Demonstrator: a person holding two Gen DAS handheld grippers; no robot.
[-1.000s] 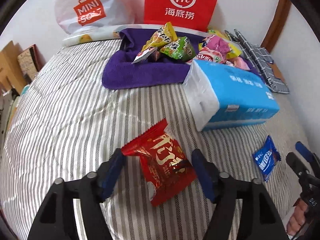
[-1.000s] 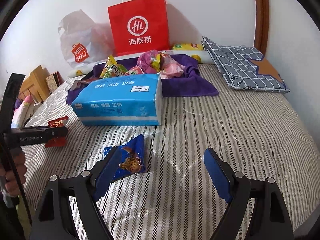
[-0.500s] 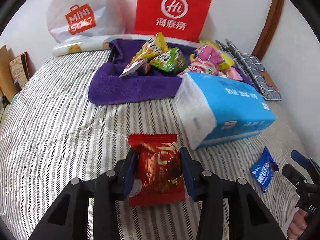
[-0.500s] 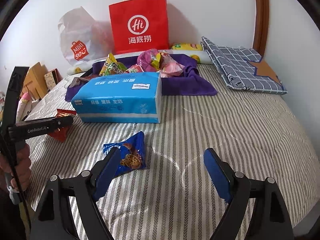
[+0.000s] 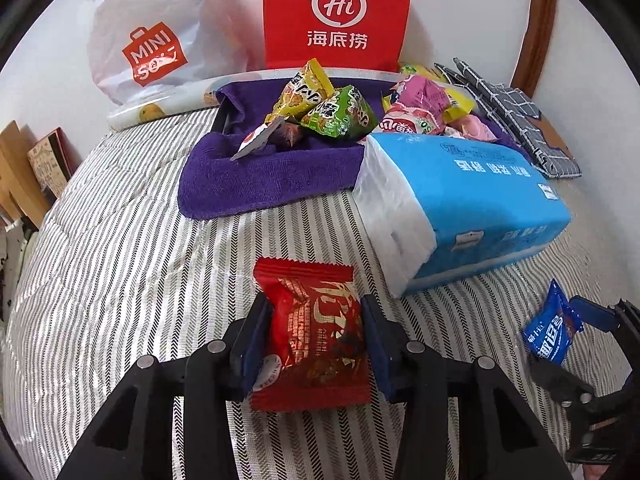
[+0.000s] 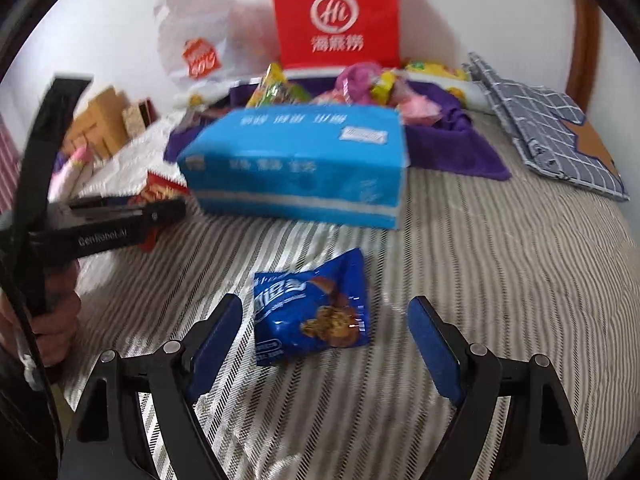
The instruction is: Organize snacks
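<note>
The left claw (image 5: 316,344) is pressed onto the red snack packet (image 5: 314,336), pinching both its sides just above the striped bed (image 5: 120,240). The right claw (image 6: 324,340) is spread wide around the blue cookie packet (image 6: 312,312), which lies on the bed between its fingers, untouched. At 12 o'clock sit the blue tissue pack (image 6: 296,168) and the snack pile (image 5: 332,108) on the purple towel (image 5: 272,176).
</note>
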